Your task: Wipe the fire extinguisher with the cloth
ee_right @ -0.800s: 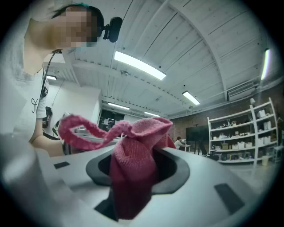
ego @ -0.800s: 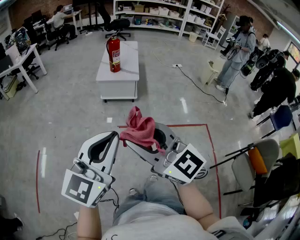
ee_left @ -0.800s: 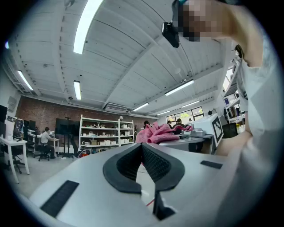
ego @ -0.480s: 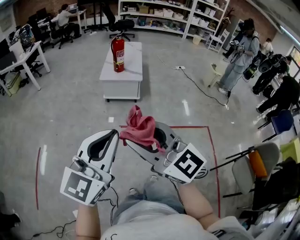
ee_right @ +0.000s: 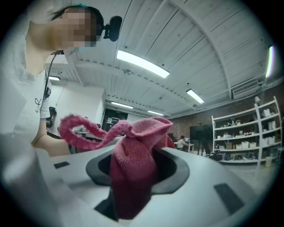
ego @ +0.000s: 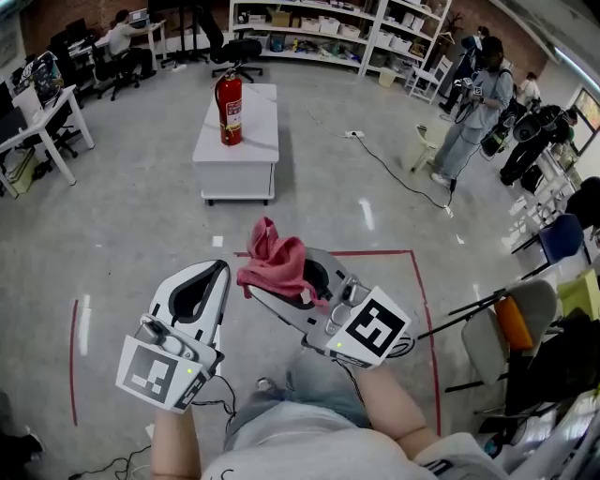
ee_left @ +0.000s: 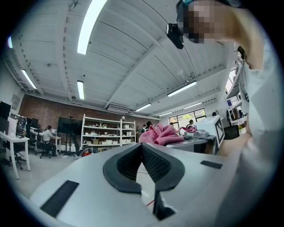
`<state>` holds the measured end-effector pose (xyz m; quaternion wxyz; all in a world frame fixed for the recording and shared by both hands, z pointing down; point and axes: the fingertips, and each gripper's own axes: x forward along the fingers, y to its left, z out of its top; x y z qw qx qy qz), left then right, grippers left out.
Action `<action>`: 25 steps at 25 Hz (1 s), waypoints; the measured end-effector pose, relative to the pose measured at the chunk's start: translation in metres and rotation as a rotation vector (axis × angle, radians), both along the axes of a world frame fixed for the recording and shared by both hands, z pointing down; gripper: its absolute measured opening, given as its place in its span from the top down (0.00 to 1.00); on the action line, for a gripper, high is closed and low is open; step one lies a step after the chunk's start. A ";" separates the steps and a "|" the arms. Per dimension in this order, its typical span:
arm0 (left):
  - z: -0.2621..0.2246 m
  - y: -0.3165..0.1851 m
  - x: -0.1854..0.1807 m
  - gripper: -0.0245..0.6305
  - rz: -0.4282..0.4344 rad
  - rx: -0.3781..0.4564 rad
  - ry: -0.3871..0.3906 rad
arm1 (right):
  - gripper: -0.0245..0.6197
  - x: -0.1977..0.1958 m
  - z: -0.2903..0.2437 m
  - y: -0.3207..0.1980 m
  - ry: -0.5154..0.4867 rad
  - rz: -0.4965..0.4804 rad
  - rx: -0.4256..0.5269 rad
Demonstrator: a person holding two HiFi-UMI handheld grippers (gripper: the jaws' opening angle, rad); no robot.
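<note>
A red fire extinguisher (ego: pixel 228 109) stands upright on a low white table (ego: pixel 239 145) several steps ahead across the floor. My right gripper (ego: pixel 261 281) is held at waist height, shut on a bunched pink cloth (ego: pixel 274 258) that sticks up out of its jaws. In the right gripper view the cloth (ee_right: pixel 132 166) fills the gap between the pads and a loop of it flops left. My left gripper (ego: pixel 221 269) hangs just left of the cloth, its pads (ee_left: pixel 153 162) closed together on nothing. The left gripper view also catches the cloth (ee_left: pixel 162 134).
Red tape (ego: pixel 412 281) marks a square on the grey floor around me. Folding chairs (ego: pixel 511 328) stand to the right, desks (ego: pixel 42 117) to the left and shelving (ego: pixel 319 28) at the back. Several people (ego: pixel 473 98) stand at the right rear. A cable (ego: pixel 394 169) runs across the floor.
Both grippers keep the same pose and the cloth stays clamped. Only the head view has shifted a little, so the table and extinguisher sit slightly differently in the picture.
</note>
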<state>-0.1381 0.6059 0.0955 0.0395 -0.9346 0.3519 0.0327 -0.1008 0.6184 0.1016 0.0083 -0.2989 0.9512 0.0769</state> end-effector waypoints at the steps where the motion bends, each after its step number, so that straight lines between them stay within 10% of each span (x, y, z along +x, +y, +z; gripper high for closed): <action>1: 0.003 -0.002 0.003 0.95 0.001 -0.005 0.000 | 0.69 0.004 0.004 -0.002 0.012 0.008 0.002; 12: 0.015 -0.088 0.057 0.95 -0.010 -0.037 -0.019 | 0.69 0.072 0.015 -0.093 -0.047 0.062 -0.040; 25: -0.030 -0.245 0.216 0.95 -0.091 -0.002 -0.005 | 0.69 0.224 -0.027 -0.249 -0.036 -0.052 -0.013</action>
